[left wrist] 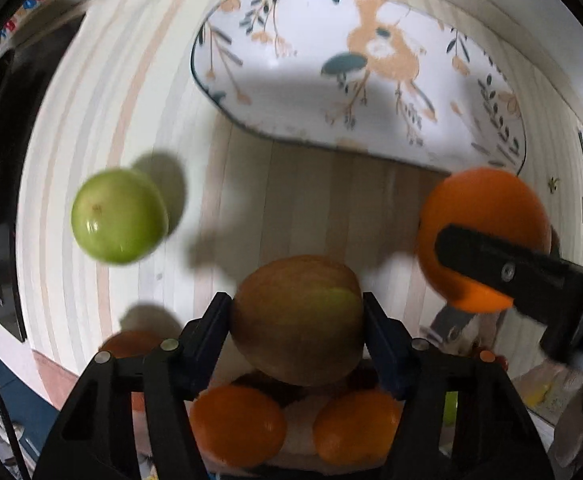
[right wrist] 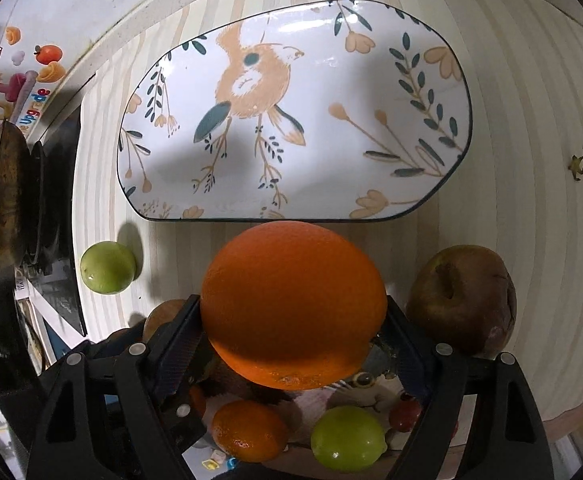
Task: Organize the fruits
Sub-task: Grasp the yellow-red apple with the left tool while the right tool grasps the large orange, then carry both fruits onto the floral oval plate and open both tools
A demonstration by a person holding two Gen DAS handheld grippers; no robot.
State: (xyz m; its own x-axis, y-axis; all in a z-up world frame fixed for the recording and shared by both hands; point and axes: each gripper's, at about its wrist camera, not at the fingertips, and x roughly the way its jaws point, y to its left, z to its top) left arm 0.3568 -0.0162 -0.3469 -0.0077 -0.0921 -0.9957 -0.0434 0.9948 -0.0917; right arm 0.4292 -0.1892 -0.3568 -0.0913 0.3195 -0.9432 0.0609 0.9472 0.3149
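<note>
Through your left wrist camera, your left gripper (left wrist: 297, 312) is clamped on a brown kiwi (left wrist: 297, 318), one finger pressed to each side, held above the striped table (left wrist: 131, 100). A green fruit (left wrist: 119, 216) sits on the table off to the left, and the bird-patterned plate (left wrist: 291, 100) lies further ahead with nothing on it. At the right edge your right gripper (left wrist: 491, 256) carries an orange (left wrist: 483, 216) just short of the plate's near rim. Below the fingers, two smaller oranges (left wrist: 237, 424) show, blurred. Through your right wrist camera, the right gripper (right wrist: 293, 320) grips the orange (right wrist: 293, 300) between both fingers, directly in front of the plate (right wrist: 371, 80). A brownish apple (right wrist: 461, 298) rests on the table to its right, the green fruit (right wrist: 108, 267) to the left, well apart. Beneath the fingers lie a small orange (right wrist: 249, 430) and a green lime-like fruit (right wrist: 347, 438).
</note>
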